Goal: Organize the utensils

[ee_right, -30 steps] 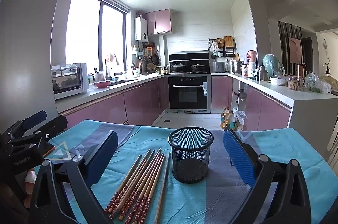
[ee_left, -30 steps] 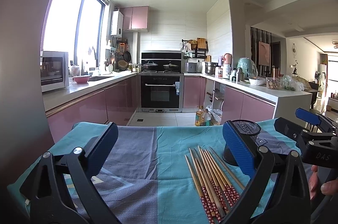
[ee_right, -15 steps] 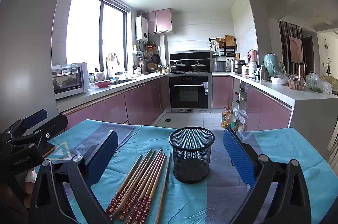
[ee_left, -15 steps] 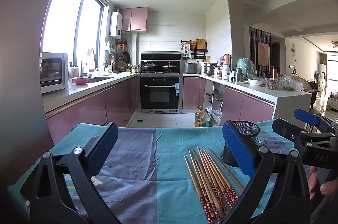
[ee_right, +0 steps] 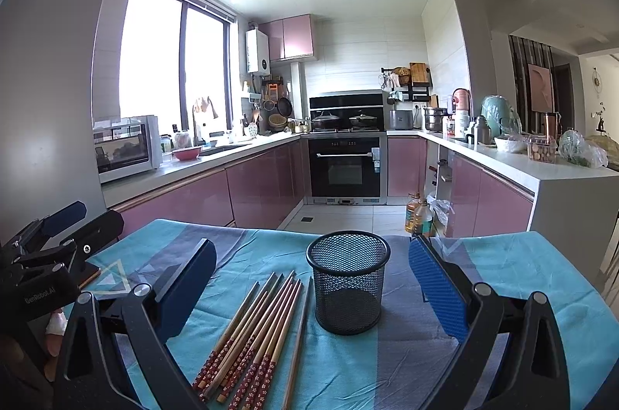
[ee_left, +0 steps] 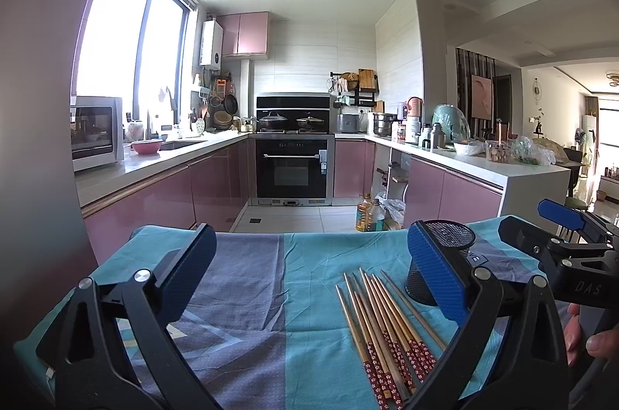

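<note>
Right wrist view, mesh cup (ee_right: 348,288) empty, chopsticks (ee_right: 255,332) beside

We see a bundle of wooden chopsticks (ee_right: 255,332) with red flower-patterned ends lying flat on the cloth, tips fanned toward one o'clock. Just beside them, at their three o'clock, stands an upright, empty black mesh cup (ee_right: 348,284).
</note>
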Action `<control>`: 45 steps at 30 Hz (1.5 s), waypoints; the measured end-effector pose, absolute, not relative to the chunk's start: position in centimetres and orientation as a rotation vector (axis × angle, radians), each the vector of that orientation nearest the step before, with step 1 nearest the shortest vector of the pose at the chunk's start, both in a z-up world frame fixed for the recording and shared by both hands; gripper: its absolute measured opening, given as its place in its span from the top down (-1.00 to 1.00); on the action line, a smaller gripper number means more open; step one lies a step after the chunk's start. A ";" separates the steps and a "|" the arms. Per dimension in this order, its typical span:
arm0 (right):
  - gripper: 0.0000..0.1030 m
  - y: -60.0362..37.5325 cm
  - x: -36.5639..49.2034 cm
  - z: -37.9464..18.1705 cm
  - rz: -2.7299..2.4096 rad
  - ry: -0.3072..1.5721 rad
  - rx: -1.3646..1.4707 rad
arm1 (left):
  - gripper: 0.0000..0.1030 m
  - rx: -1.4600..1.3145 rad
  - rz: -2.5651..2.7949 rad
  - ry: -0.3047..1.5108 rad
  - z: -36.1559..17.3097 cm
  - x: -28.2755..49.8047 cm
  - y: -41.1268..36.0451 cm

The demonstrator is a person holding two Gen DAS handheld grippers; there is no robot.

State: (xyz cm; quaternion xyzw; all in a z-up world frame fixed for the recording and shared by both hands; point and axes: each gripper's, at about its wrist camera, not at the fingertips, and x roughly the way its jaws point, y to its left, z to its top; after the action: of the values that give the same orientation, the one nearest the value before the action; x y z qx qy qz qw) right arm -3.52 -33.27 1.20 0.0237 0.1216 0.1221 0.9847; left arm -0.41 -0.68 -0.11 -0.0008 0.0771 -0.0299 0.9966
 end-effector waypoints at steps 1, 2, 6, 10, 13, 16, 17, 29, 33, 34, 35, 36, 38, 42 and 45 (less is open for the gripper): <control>-0.87 -33.3 -3.5 1.2 0.245 0.245 0.047 | -0.89 0.000 -0.059 0.155 -0.2 -0.3 -0.7; -0.87 -33.3 -3.5 1.2 0.244 0.244 0.047 | -0.89 0.000 -0.059 0.155 -0.2 -0.3 -0.7; -0.87 -33.3 -3.5 1.2 0.244 0.245 0.047 | -0.89 -0.002 -0.060 0.155 -0.2 -0.3 -0.7; -0.87 -33.3 -3.5 1.2 0.244 0.247 0.046 | -0.89 0.001 -0.062 0.159 -0.3 -0.2 -0.8; -0.87 -33.3 -3.5 1.1 0.242 0.246 0.049 | -0.89 0.001 -0.062 0.161 -0.5 -0.2 -0.8; -0.87 -33.3 -3.4 1.1 0.241 0.247 0.049 | -0.89 0.005 -0.061 0.164 -0.6 -0.2 -0.8; -0.87 -33.3 -3.4 1.1 0.242 0.248 0.049 | -0.89 0.006 -0.062 0.166 -0.6 -0.2 -0.8; -0.87 -33.6 -3.1 1.2 0.241 0.253 0.051 | -0.89 0.012 -0.062 0.183 -0.7 0.1 -0.9; -0.87 -33.7 -3.1 1.2 0.243 0.256 0.053 | -0.89 0.017 -0.063 0.189 -0.7 0.3 -1.1; -0.87 -33.7 -3.0 1.2 0.244 0.257 0.054 | -0.89 0.018 -0.063 0.189 -0.7 0.2 -1.1; -0.87 -33.7 -3.0 1.2 0.244 0.258 0.054 | -0.89 0.018 -0.064 0.190 -0.7 0.2 -1.1; -0.87 -33.7 -3.0 1.2 0.243 0.259 0.053 | -0.89 0.019 -0.065 0.192 -0.6 0.2 -1.2; -0.87 -33.7 -3.0 1.3 0.244 0.261 0.054 | -0.89 0.021 -0.066 0.194 -0.6 0.3 -1.2; -0.87 -33.7 -2.9 1.3 0.246 0.263 0.054 | -0.89 0.021 -0.068 0.202 -0.7 0.5 -1.2; -0.87 -33.8 -2.9 1.3 0.245 0.264 0.054 | -0.89 0.024 -0.067 0.207 -0.7 0.6 -1.3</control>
State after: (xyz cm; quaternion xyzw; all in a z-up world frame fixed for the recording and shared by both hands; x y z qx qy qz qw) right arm -2.91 -33.78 1.35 0.0268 0.1313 0.1220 0.9834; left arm 0.61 -1.31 -0.75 0.0121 0.1035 -0.0335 0.9940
